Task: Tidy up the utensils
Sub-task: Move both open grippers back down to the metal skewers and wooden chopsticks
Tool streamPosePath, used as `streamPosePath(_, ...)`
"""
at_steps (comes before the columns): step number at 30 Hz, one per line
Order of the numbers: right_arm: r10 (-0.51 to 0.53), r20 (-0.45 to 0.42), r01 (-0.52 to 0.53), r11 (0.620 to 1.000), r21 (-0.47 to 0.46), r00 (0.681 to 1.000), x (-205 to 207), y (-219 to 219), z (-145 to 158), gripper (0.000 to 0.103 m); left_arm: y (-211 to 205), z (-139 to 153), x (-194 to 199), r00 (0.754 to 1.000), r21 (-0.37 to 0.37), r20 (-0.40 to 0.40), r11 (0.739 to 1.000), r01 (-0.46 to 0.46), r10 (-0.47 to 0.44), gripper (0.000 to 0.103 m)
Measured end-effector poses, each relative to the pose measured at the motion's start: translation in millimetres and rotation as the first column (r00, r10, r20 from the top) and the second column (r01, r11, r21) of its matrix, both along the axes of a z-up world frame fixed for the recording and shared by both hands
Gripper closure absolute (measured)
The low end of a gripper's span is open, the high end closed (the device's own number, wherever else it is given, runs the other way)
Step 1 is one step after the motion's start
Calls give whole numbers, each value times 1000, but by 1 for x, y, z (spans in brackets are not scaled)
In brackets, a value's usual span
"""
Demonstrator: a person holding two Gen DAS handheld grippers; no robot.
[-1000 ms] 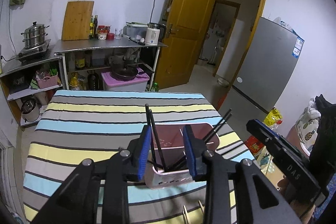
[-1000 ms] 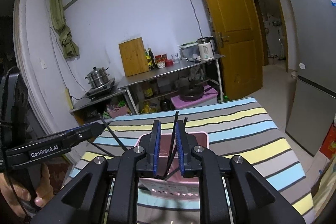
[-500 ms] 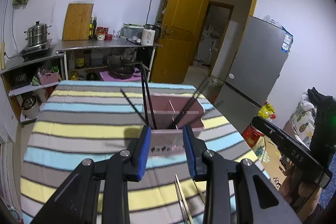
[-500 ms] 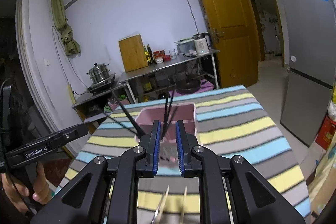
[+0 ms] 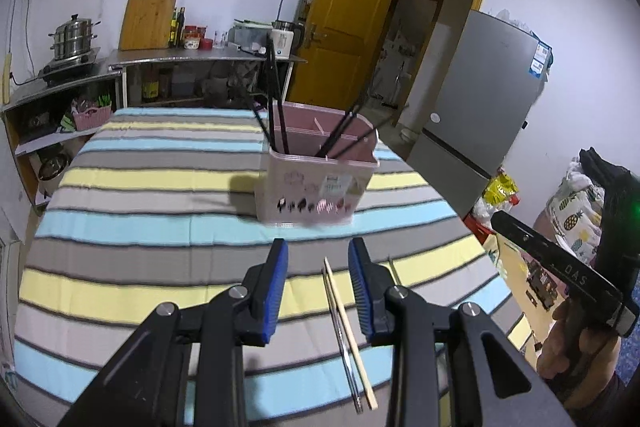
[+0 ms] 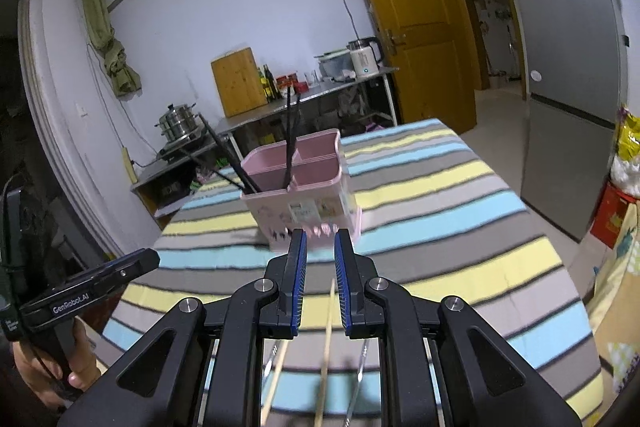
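Note:
A pink utensil caddy (image 5: pixel 316 183) stands on the striped tablecloth (image 5: pixel 160 187) and holds several black chopsticks (image 5: pixel 276 107). It also shows in the right wrist view (image 6: pixel 304 199). My left gripper (image 5: pixel 318 283) is open and empty, pulled back from the caddy. A wooden chopstick (image 5: pixel 348 327) and a metal chopstick (image 5: pixel 340 331) lie on the cloth between its fingers. My right gripper (image 6: pixel 320 275) is open and empty, also back from the caddy. Wooden chopsticks (image 6: pixel 324 351) and metal ones (image 6: pixel 358 379) lie on the cloth under it.
A steel counter (image 5: pixel 180 57) with a kettle, cutting board and pots runs along the far wall. An open yellow door (image 5: pixel 344 15) and a grey fridge (image 5: pixel 480 87) stand to the right. The table's right edge drops off near bags (image 5: pixel 500 191).
Both grippers have pulled back and away from the caddy, which now stands farther off. Black chopsticks stay in the caddy. Loose chopsticks on the cloth have come into view.

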State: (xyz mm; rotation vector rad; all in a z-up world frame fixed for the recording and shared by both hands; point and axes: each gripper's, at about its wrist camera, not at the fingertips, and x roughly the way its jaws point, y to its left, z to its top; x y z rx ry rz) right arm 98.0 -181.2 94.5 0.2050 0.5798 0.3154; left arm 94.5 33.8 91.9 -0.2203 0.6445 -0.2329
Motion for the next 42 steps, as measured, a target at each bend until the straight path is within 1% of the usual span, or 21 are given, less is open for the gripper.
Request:
streamPosePath(8,-5,-52,4,1000,-3,999,-7,-7,-26,88,-6,-28,-12,999,22,-40,1000,7,-6,70)
streamPosePath(13,-10,-83,10,1000,-4,996,-4,-12,-40,88,-13,-45,-9,997,16,-72,1000,19,-18,70)
streamPosePath(20,-5,-140,3,1000,-17,990,6,-10,-63,88,-26,-70,5,990,20,-137,999,45,-42,70)
streamPosePath(28,3,-216,-13,999,-46,976,25,-4,-93,88,-42,-96,36,973,43,-219,996,78,-67,70)
streamPosePath(34,2,-238,-14,999,-47,971,32,-5,-102,88,-49,-113,48,961,57,-269,994,88,-70,70)
streamPosePath(38,2,-245,-14,999,-46,969,35,-4,-104,88,-53,-115,49,960,72,-269,993,94,-72,70)
streamPosePath(42,2,-250,-14,999,-45,968,36,-4,-105,88,-56,-114,52,960,104,-271,990,100,-69,69)
